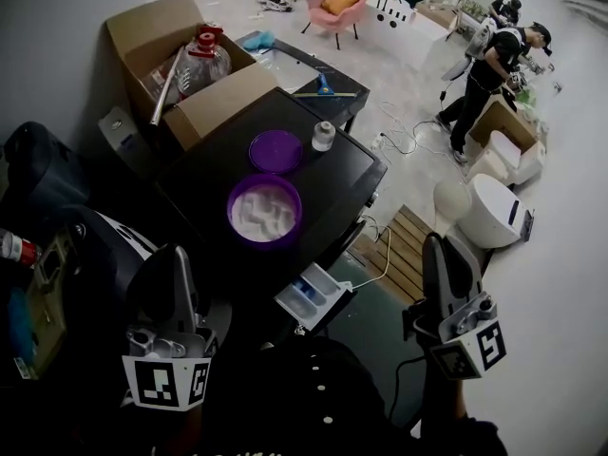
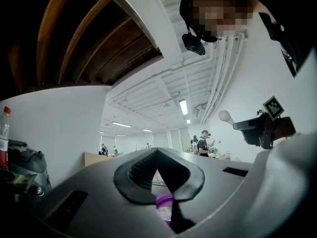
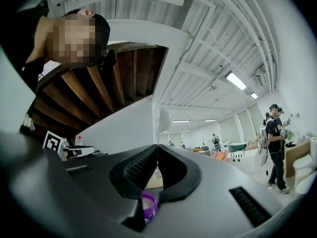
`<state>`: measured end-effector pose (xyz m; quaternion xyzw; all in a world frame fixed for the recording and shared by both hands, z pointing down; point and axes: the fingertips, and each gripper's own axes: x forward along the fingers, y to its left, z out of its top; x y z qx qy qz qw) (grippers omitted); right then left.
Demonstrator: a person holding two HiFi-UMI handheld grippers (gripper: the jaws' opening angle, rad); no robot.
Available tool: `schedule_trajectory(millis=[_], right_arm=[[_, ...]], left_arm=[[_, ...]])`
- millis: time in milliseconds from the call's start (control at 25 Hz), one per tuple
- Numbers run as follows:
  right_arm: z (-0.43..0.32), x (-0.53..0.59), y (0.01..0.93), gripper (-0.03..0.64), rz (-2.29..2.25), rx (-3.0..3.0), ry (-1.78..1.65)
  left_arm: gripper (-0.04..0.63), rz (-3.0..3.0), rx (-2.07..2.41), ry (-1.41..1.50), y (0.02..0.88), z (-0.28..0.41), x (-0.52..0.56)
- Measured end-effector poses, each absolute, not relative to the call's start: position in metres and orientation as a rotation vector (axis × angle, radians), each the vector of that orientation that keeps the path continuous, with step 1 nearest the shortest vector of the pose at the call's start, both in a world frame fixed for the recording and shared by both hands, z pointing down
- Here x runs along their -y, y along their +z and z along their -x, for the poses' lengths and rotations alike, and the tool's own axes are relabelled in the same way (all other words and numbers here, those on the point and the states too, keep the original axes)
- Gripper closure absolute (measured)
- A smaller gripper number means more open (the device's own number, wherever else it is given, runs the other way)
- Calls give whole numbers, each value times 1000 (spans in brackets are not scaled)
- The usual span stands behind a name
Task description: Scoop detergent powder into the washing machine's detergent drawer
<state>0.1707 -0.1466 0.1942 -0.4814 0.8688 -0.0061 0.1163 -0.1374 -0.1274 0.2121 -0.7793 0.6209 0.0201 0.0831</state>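
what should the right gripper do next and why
Probably swing the right gripper left and dip its spoon into the open tub. The spoon is clamped but held off to the right, away from the tub. The powder sits uncovered, and the drawer is already pulled out.

Pale floor (image 1: pixel 404 79), pink armchair (image 1: pixel 338 4), white wall (image 2: pixel 59 128), ceiling strip light (image 2: pixel 184 106), dark wooden beams (image 2: pixel 94 38) overhead

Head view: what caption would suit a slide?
Right gripper shut on a white scoop, left gripper empty, facing an open purple powder tub and pulled-out detergent drawer.
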Motion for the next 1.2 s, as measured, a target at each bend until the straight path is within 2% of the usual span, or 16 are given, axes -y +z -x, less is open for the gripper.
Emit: schedule_trajectory(millis=[1200], right_arm=[[-151, 154, 220, 584, 1476, -2613, 55]], left_arm=[[588, 2367, -1815, 57, 219, 119, 130]])
